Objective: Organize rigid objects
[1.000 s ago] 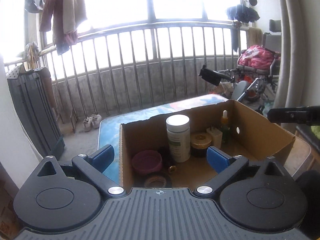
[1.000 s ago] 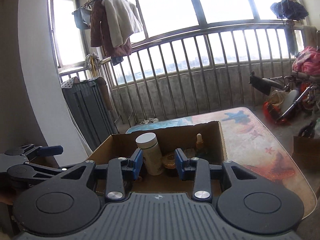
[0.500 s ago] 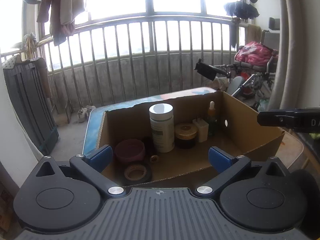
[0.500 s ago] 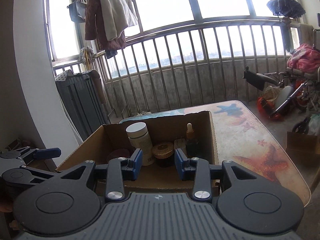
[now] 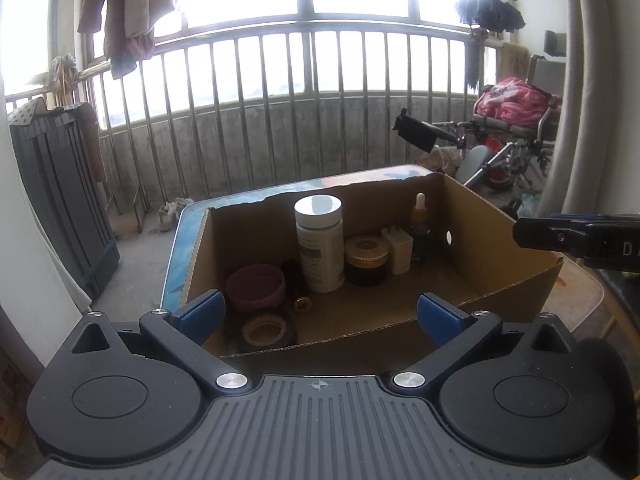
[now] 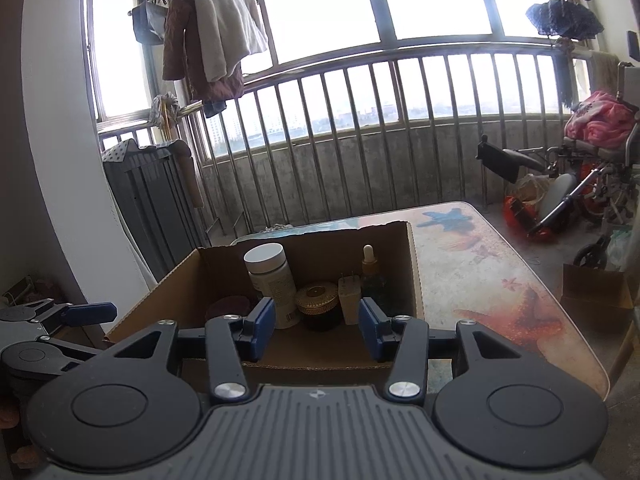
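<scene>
An open cardboard box [image 5: 500,264] [image 6: 414,276] stands on the patterned table [image 6: 480,272]. Inside it are a white pill bottle [image 5: 320,244] [image 6: 272,280], a gold-lidded dark jar [image 5: 366,260] [image 6: 318,306], a white plug adapter [image 5: 398,250] [image 6: 347,300], a dropper bottle [image 5: 420,228] [image 6: 370,272], a purple bowl [image 5: 256,292] [image 6: 228,306], a roll of black tape [image 5: 266,330] and a small gold item [image 5: 303,304]. My left gripper [image 5: 320,314] is open and empty at the box's near edge. My right gripper [image 6: 317,326] is open and empty at the box's near right side.
A metal balcony railing [image 5: 304,112] runs behind the table. A dark folded rack [image 5: 60,200] leans at the left. A wheelchair with pink cloth [image 5: 516,120] stands at the right. Clothes [image 6: 216,36] hang above. Bare tabletop lies right of the box.
Both grippers have drawn back a little from the box, so more of its inside shows. Both stay open and empty. The objects in the box have not moved.
</scene>
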Action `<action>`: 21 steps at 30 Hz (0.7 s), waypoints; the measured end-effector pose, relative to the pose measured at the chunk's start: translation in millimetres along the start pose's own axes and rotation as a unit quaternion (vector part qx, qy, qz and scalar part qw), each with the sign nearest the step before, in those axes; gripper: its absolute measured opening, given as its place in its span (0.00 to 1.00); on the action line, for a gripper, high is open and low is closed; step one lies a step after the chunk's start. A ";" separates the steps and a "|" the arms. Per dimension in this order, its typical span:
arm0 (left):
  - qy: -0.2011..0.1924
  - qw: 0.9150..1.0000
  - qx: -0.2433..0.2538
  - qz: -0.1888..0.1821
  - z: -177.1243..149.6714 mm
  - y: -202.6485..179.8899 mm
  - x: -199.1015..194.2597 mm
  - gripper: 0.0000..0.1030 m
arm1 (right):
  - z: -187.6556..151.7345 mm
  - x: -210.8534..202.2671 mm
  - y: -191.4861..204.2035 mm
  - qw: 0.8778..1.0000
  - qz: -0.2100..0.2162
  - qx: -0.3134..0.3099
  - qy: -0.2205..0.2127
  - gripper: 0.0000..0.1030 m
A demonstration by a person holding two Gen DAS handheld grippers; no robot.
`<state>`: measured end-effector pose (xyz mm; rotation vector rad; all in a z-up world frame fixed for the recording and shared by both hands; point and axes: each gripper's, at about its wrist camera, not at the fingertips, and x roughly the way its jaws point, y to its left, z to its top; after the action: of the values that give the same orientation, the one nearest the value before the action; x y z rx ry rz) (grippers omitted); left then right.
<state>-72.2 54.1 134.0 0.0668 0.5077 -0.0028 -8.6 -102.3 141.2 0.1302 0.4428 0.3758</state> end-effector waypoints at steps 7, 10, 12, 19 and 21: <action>-0.006 1.000 0.006 0.010 -0.7 -1.4 -4.8 1.00 | -0.7 -1.0 -1.3 1.000 -0.004 -0.003 0.001 0.55; -0.005 1.000 -0.001 0.000 -1.0 -0.4 -4.8 1.00 | -0.7 -0.6 -2.0 1.000 -0.005 -0.004 0.002 0.55; -0.004 1.000 0.000 0.000 -1.2 -1.1 -4.2 1.00 | -1.0 -0.7 -2.0 1.000 -0.004 -0.003 0.004 0.55; -0.002 1.000 0.006 0.005 -2.6 -2.9 -2.5 1.00 | -0.9 1.3 -1.5 1.000 -0.006 -0.006 0.007 0.61; -0.002 1.000 0.010 0.005 -3.4 -3.9 -2.4 1.00 | -1.4 1.8 -1.2 1.000 -0.007 -0.006 0.008 0.61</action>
<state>-76.0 50.4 132.0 0.0894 0.5043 0.0026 -7.4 -102.7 139.0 0.1125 0.4577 0.3653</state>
